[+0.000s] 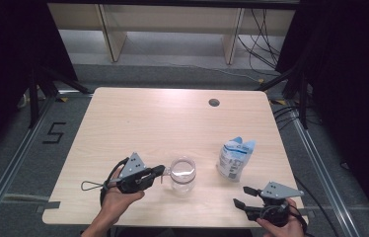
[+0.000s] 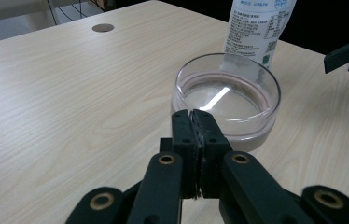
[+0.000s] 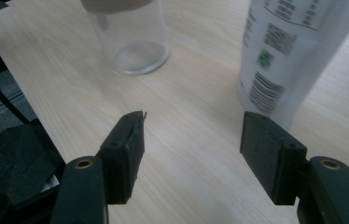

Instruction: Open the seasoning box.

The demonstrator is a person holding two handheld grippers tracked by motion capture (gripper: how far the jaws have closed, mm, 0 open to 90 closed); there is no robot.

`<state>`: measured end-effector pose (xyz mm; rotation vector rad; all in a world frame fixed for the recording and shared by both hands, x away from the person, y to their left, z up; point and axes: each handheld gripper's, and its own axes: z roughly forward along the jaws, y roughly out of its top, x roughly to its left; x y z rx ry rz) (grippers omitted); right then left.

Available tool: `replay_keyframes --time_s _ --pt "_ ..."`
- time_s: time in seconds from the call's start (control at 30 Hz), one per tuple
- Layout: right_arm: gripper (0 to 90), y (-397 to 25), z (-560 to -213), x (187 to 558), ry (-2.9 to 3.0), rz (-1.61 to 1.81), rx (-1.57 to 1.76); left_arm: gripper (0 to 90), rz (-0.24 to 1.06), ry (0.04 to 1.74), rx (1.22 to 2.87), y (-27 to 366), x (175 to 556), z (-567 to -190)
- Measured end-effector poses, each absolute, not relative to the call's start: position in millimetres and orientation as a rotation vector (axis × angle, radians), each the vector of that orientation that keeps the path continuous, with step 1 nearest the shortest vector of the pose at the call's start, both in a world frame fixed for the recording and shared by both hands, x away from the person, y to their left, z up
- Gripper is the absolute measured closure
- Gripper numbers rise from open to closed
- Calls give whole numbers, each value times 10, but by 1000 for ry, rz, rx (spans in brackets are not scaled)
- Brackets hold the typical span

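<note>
A clear, empty glass jar (image 1: 182, 175) stands upright on the near middle of the wooden table (image 1: 148, 123). To its right stands a white and blue printed pouch (image 1: 235, 158). My left gripper (image 1: 162, 171) is shut, its tips right at the jar's left wall. In the left gripper view the closed jaws (image 2: 194, 116) meet just in front of the jar (image 2: 228, 100), with nothing seen between them, and the pouch (image 2: 256, 28) rises behind. My right gripper (image 1: 244, 196) stands open near the front right edge. In its own view (image 3: 191, 140) it faces the gap between the jar (image 3: 133, 42) and the pouch (image 3: 294, 51).
A round cable hole (image 1: 214, 102) sits at the table's far right. Bare tabletop stretches across the far half and left side. Dark floor, metal rails and cables surround the table. The table's front edge lies close under both hands.
</note>
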<state>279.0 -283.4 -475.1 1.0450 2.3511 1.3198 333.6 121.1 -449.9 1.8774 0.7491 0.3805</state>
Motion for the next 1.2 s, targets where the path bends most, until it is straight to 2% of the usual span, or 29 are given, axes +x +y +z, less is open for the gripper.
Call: replay_keyframes --time_s 0.6,1.03,1.2 --pt "539 -2391 -4698 3102 2389 1323 893 892 379 735 1874 1150 3395 -4469" --pt "706 -2154 -4682 3216 2384 1384 808 891 382 730 1860 1162 3388 -4491" --pt "728 -2092 -4676 3265 2387 1376 760 891 384 729 1854 1162 3385 -4500"
